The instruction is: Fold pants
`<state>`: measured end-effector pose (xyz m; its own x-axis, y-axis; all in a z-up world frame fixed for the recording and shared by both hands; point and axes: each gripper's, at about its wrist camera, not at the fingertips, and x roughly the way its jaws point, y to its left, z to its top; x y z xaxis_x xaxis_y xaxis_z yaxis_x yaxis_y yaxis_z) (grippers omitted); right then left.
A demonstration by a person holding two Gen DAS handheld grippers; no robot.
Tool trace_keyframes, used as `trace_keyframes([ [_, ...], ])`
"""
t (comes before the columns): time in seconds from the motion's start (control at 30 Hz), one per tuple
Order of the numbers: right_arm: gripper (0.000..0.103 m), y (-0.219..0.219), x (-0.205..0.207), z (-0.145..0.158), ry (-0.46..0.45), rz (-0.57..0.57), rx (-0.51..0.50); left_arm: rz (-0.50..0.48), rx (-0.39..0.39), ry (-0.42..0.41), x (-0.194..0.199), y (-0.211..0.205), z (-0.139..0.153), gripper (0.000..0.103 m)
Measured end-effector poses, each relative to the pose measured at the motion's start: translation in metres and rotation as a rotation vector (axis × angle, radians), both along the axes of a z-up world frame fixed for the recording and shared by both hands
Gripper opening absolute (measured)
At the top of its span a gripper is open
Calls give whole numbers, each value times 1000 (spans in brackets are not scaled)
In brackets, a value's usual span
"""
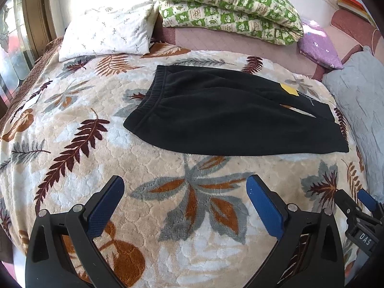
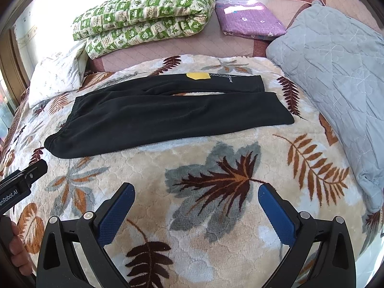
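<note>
Left wrist view: left gripper (image 1: 184, 189) fingers spread wide, holding nothing, above leaf-print blanket (image 1: 72, 163). Black pants (image 1: 223, 115) flat ahead, waistband left. Right gripper (image 1: 355, 199) at right edge, spread unclear here.

Right wrist view: right gripper (image 2: 196, 196) fingers apart, holding nothing. Only here: hand (image 2: 16, 247) at lower left, grey quilted pillow (image 2: 336, 76).

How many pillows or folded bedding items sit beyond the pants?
4: white pillow at far left, green checked quilt at the back, purple one to its right, grey pillow at right. More may lie out of view.
</note>
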<state>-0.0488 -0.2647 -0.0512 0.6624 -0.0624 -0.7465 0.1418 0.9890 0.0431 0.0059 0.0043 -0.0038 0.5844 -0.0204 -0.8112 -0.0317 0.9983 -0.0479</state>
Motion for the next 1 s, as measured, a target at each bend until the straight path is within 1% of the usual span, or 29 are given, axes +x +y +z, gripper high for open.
trace_keyframes([
  [0.07, 103, -7, 6, 0, 16, 13, 28, -34, -19, 47, 14, 3, 2, 103],
  [0.13, 103, -20, 16, 2, 33, 12, 72, -62, -16, 77, 35, 9, 12, 103],
  [0.2, 103, -46, 31, 7, 33, -3, 137, -79, 7, 83, 57, 16, 24, 102],
  [0.27, 103, -74, 49, 19, 14, -41, 143, -92, 4, 96, 84, 26, 37, 102],
  [0.33, 103, -109, 78, 34, 6, -83, 137, -84, -14, 134, 119, 38, 45, 102],
  [0.4, 103, -141, 111, 43, 31, -110, 182, -66, -15, 173, 149, 48, 45, 102],
  [0.47, 103, -173, 146, 44, 67, -144, 262, -45, -13, 218, 177, 56, 38, 102],
  [0.5, 103, -188, 166, 41, 87, -158, 318, -34, -17, 255, 192, 61, 31, 102],
  [0.53, 103, -201, 187, 34, 123, -159, 369, -26, -23, 288, 204, 64, 24, 102],
  [0.6, 103, -215, 220, 18, 192, -160, 440, 5, -43, 345, 228, 72, 8, 102],
  [0.63, 102, -219, 234, 12, 212, -171, 456, 19, -56, 361, 237, 75, 2, 102],
  [0.67, 102, -223, 246, 6, 206, -179, 467, 29, -68, 373, 245, 78, -4, 102],
  [0.73, 102, -227, 269, -5, 210, -157, 504, 38, -98, 397, 258, 82, -14, 102],
  [0.77, 101, -228, 279, -11, 231, -144, 509, 39, -118, 405, 265, 83, -19, 102],
  [0.83, 97, -226, 293, -21, 267, -134, 481, 33, -152, 416, 274, 83, -24, 102],
  [0.9, 92, -223, 301, -27, 284, -111, 459, 31, -184, 436, 283, 82, -31, 102],
  [0.97, 84, -219, 306, -31, 299, -84, 445, 36, -204, 448, 293, 80, -37, 102],
  [1.0, 83, -218, 308, -33, 310, -76, 439, 33, -210, 449, 296, 79, -39, 102],
])
